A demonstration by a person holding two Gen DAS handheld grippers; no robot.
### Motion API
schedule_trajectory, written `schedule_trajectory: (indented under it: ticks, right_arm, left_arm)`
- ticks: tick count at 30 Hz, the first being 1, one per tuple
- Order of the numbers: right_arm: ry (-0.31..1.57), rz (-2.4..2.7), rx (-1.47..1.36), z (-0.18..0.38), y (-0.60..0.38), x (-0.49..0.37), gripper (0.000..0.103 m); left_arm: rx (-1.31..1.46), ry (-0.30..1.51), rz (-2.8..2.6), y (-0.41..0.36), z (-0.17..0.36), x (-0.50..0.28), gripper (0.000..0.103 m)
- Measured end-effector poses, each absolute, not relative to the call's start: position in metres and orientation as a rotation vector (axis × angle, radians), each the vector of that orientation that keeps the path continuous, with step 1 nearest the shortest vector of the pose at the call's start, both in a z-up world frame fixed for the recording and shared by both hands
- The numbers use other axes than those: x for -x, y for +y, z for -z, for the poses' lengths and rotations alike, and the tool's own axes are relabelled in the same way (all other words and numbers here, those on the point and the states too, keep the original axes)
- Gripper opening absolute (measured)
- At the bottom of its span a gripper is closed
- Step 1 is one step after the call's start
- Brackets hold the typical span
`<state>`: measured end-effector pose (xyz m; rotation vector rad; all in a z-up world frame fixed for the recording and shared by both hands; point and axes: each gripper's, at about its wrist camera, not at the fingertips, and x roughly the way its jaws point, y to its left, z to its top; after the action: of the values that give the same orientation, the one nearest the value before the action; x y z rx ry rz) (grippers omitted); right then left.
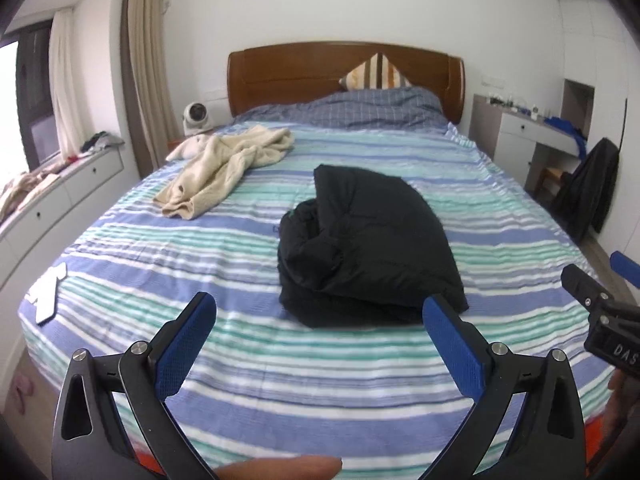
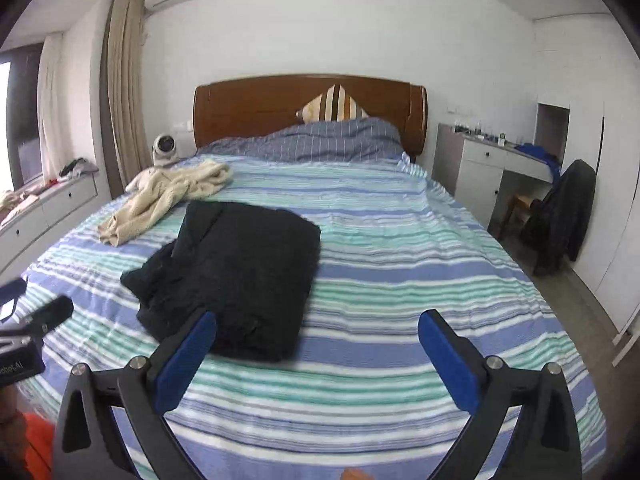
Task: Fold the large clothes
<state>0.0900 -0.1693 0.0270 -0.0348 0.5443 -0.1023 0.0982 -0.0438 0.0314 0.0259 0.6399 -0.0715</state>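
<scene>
A black padded jacket (image 1: pixel 368 248) (image 2: pixel 236 276) lies folded into a thick bundle in the middle of the striped bed (image 1: pixel 280 360) (image 2: pixel 400 320). A cream fleece garment (image 1: pixel 224 168) (image 2: pixel 168 196) lies crumpled further back on the left side. My left gripper (image 1: pixel 320 312) is open and held above the near part of the bed, just short of the jacket's front edge, holding nothing. My right gripper (image 2: pixel 318 328) is open too, with the jacket's near right corner by its left finger and nothing between its pads.
A wooden headboard (image 1: pixel 344 72), a striped pillow (image 1: pixel 376 72) and a bunched blue duvet (image 1: pixel 360 108) are at the far end. A window bench with clothes (image 1: pixel 60 184) runs along the left. A desk and a chair with a dark coat (image 2: pixel 560 216) stand right.
</scene>
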Motion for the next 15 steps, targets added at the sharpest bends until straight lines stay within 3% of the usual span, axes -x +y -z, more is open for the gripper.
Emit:
schedule_trajectory:
  ticks: [15]
  right_arm:
    - [0.598,0.104,0.085,-0.025,-0.151,-0.072,0.103]
  left_arm:
    - [-0.049,0.702,0.092,-0.051,-0.018,-0.097,0.103]
